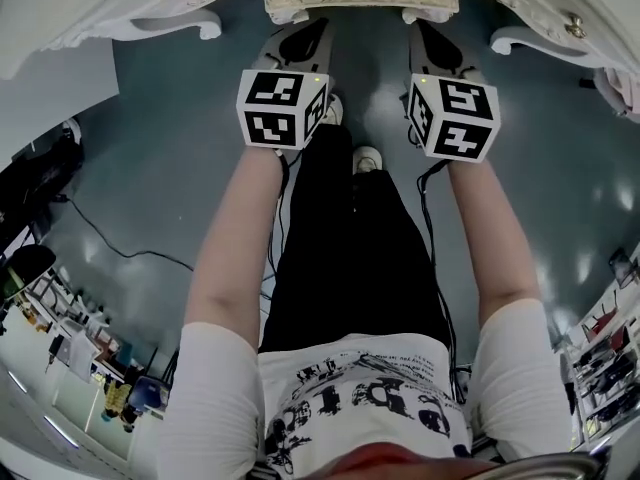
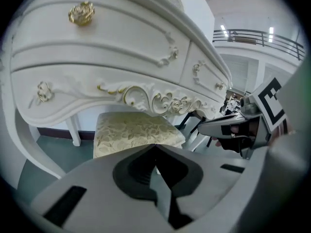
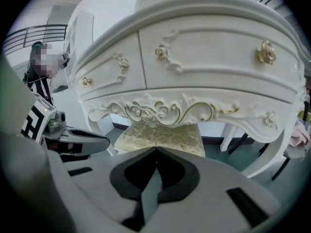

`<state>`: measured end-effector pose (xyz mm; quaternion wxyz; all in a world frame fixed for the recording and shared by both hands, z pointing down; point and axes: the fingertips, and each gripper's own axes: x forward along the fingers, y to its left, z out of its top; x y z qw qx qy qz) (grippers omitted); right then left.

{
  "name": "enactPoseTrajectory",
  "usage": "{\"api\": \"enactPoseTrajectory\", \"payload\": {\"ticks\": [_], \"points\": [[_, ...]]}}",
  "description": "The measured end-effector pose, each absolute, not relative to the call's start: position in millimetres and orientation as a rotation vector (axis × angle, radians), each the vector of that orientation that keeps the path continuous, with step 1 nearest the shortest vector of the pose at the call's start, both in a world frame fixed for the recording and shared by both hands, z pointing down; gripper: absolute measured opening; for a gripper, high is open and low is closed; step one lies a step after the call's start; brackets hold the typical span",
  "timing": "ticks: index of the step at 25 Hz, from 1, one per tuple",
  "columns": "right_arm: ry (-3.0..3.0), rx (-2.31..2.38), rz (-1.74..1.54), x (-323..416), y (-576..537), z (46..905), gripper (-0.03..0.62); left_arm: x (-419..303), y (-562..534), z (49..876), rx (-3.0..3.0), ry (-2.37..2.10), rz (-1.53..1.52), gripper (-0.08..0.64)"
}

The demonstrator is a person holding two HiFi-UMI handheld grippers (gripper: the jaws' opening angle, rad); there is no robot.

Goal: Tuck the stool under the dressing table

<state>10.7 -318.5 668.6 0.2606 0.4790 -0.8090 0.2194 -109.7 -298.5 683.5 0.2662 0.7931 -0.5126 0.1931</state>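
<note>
Left gripper (image 2: 155, 147) and right gripper (image 3: 156, 149) closed, empty, near stool (image 2: 131, 132) front edge, seat beneath dressing table (image 3: 204, 67)

Both arms reach forward and down, roughly parallel, the left forearm (image 1: 235, 238) and right forearm (image 1: 490, 233) bare below white short sleeves (image 1: 215, 388). The hands are hidden behind the marker cubes. The left gripper (image 1: 308, 30) and right gripper (image 1: 430, 36) are held level, side by side with a gap between them, both pointing the same way. In the left gripper view its 2 fingers (image 2: 97, 188) meet at the tips with nothing between them. The right gripper's 2 fingers (image 3: 209, 188) likewise touch tip to tip, empty.
</note>
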Motion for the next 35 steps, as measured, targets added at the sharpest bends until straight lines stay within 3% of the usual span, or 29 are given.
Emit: {"api": "enactPoseTrajectory", "payload": {"ticks": [15,29,35], "points": [[-2.331,1.341,0.527,39.3,-265.4,441.5,0.017,-102.4,-251.6,457.0,2.192,-1.517,0.359,0.02],[-2.599,1.427,0.19,39.8,-219.5,166.2,0.017,-107.7,-204.6,162.8,2.502,-1.697,0.134,0.02],[-2.648,1.442,0.094,45.2,-185.3,110.3,0.017,-103.0,-167.2,84.2,2.571,-1.76,0.013,0.02]]}}
